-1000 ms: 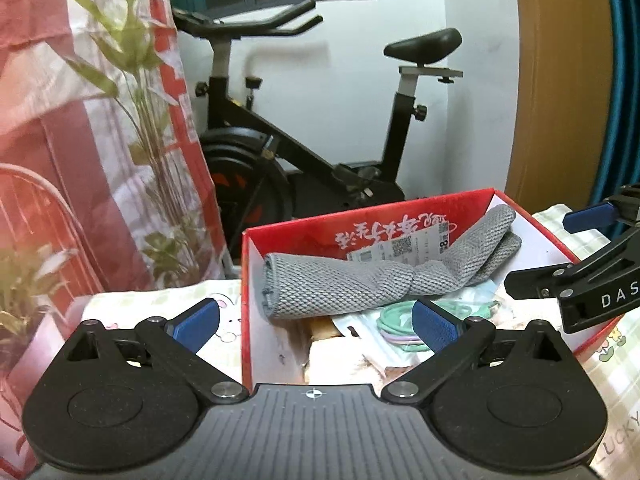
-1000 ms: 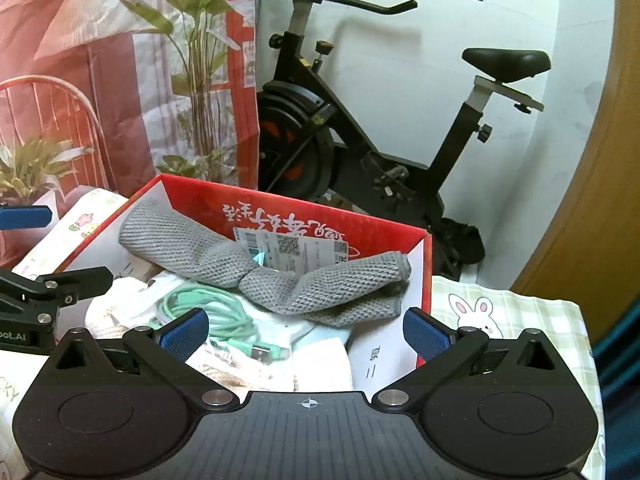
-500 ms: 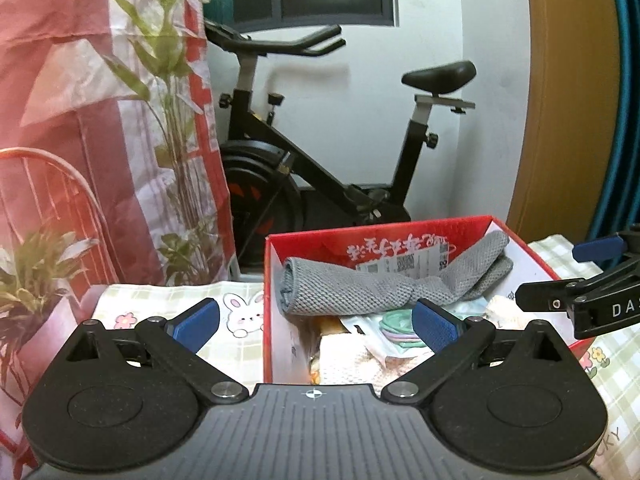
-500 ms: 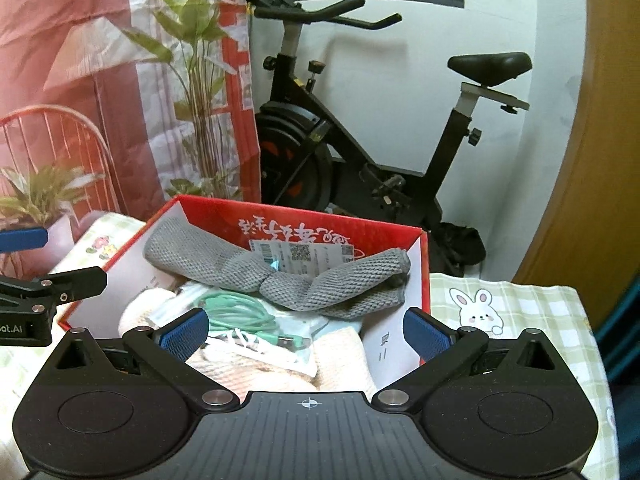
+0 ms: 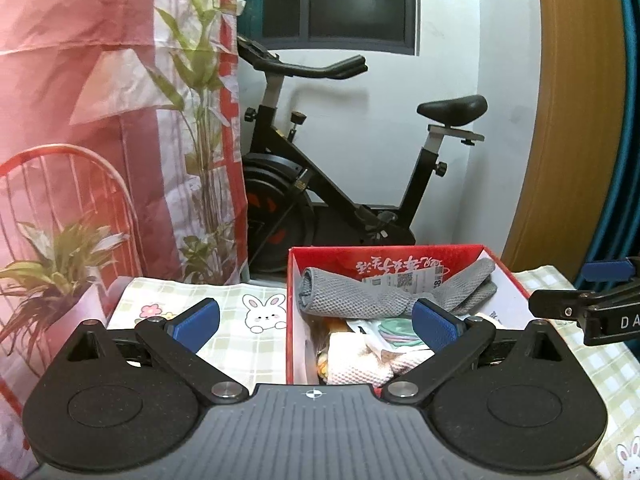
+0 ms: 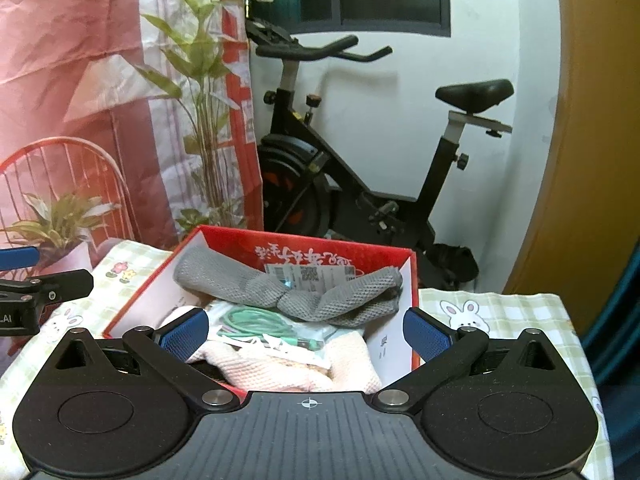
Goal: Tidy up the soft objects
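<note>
A red cardboard box point(image 5: 400, 254) point(image 6: 312, 242) stands on a checked rabbit-print tablecloth point(image 5: 224, 312). A twisted grey knit cloth point(image 5: 360, 300) point(image 6: 288, 290) lies across its top. Under it lie a coiled green cable point(image 6: 256, 320), a white packet and a pale pink knit cloth point(image 6: 276, 368) point(image 5: 360, 364). My left gripper point(image 5: 316, 322) is open and empty, in front of the box's left wall. My right gripper point(image 6: 306, 330) is open and empty, in front of the box. Each gripper shows at the edge of the other's view.
A black exercise bike point(image 5: 340, 184) stands behind the table against a white wall. A red-and-white curtain with tall green plants point(image 5: 200, 120) hangs at the left. A potted plant point(image 5: 52, 276) and a red wire chair point(image 6: 60, 176) stand at the far left. A wooden panel point(image 6: 592, 140) is at the right.
Both grippers have pulled back and up from the box, so it looks smaller and lower in both views. Both have stayed open and empty. The box's contents lie as before.
</note>
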A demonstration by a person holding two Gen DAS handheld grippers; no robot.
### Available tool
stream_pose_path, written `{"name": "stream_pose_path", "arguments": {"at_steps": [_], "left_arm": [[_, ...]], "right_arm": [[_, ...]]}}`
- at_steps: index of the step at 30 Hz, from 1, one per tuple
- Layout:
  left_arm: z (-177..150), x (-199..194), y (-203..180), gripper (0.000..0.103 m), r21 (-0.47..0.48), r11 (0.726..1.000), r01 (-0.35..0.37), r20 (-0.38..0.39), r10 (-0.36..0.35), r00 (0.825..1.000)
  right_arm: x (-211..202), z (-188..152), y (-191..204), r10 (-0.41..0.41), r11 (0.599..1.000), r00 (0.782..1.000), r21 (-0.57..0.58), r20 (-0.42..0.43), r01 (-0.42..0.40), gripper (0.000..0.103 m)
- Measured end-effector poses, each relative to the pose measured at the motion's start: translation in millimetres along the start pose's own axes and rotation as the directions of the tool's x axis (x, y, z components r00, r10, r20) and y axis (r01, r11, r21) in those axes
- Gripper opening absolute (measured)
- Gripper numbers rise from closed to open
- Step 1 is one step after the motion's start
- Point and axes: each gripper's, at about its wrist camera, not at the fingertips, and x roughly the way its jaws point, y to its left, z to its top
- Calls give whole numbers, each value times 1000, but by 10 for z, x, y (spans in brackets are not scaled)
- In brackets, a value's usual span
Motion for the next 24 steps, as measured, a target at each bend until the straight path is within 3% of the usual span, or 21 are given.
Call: {"name": "stream_pose_path", "arguments": {"at_steps": [8, 17, 24], "left_arm": [[104, -597, -3, 103, 26, 1000, -8, 61, 7, 998], [159, -1341, -71, 103, 59, 995, -79, 175, 67, 982], [69, -1688, -149, 103, 78, 994, -73, 212, 55, 976]], "right_arm": [[-611, 18, 126, -3, 1000, 997, 1, 77, 3, 103], [-1449, 22, 275, -49, 999, 975, 13, 216, 47, 103], [-1835, -131, 397, -64, 998, 964, 35, 260, 57, 103]]}}
